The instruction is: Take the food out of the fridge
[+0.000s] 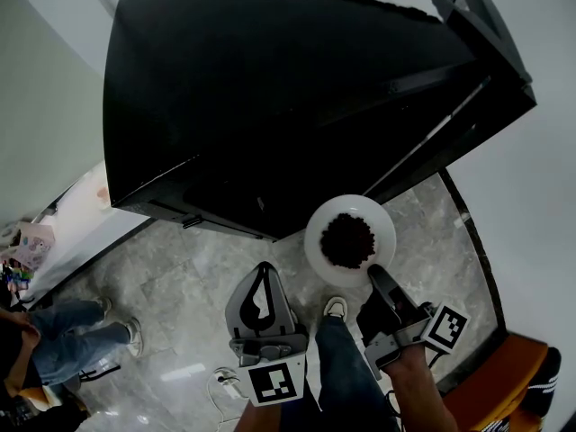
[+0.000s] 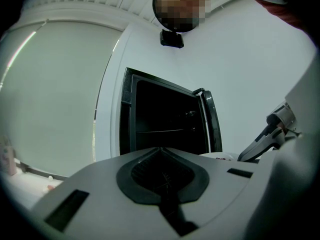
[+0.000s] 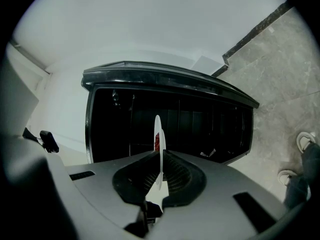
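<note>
My right tongs (image 1: 376, 275) clamp the near rim of the plate (image 1: 315, 228), which juts out ahead of them, clear of the fridge (image 1: 270, 88). My left tongs (image 1: 263, 275) are closed on nothing alongside. Gripped by one edge, the plate may tip and spill the food (image 1: 348, 239).

The fridge (image 1: 270, 97) interior is too dark to make out; the dark food (image 1: 348, 239) is unidentifiable.

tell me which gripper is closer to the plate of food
Right. The right gripper is clamped on the near rim of the plate. The left gripper, shut with nothing in it, sits off to the plate's left and does not touch it.
</note>
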The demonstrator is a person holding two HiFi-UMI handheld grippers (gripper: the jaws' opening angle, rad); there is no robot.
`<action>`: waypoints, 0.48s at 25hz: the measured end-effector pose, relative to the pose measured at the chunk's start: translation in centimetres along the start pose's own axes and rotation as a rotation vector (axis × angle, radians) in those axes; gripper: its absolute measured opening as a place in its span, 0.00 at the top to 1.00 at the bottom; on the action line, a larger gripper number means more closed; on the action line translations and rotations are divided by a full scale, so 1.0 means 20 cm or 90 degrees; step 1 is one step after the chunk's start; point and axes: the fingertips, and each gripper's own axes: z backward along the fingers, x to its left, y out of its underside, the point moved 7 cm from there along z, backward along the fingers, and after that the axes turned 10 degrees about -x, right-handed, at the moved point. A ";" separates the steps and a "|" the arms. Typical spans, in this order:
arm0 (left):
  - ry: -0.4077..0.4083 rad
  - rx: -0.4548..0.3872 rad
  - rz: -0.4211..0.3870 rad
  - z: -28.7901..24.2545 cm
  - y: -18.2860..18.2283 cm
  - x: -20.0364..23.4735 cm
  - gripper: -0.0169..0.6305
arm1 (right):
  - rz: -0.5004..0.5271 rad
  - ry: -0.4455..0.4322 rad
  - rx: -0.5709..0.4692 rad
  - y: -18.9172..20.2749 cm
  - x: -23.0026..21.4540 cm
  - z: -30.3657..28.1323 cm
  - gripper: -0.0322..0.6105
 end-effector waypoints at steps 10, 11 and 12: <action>-0.006 -0.002 -0.004 0.01 -0.12 0.02 0.95 | -0.001 -0.007 0.010 0.02 0.12 0.04 0.90; -0.008 -0.003 -0.002 0.01 -0.13 0.02 0.95 | -0.001 -0.009 0.012 0.03 0.14 0.04 0.90; -0.009 -0.003 -0.001 0.01 -0.15 0.02 0.95 | -0.001 -0.011 0.014 0.03 0.16 0.05 0.90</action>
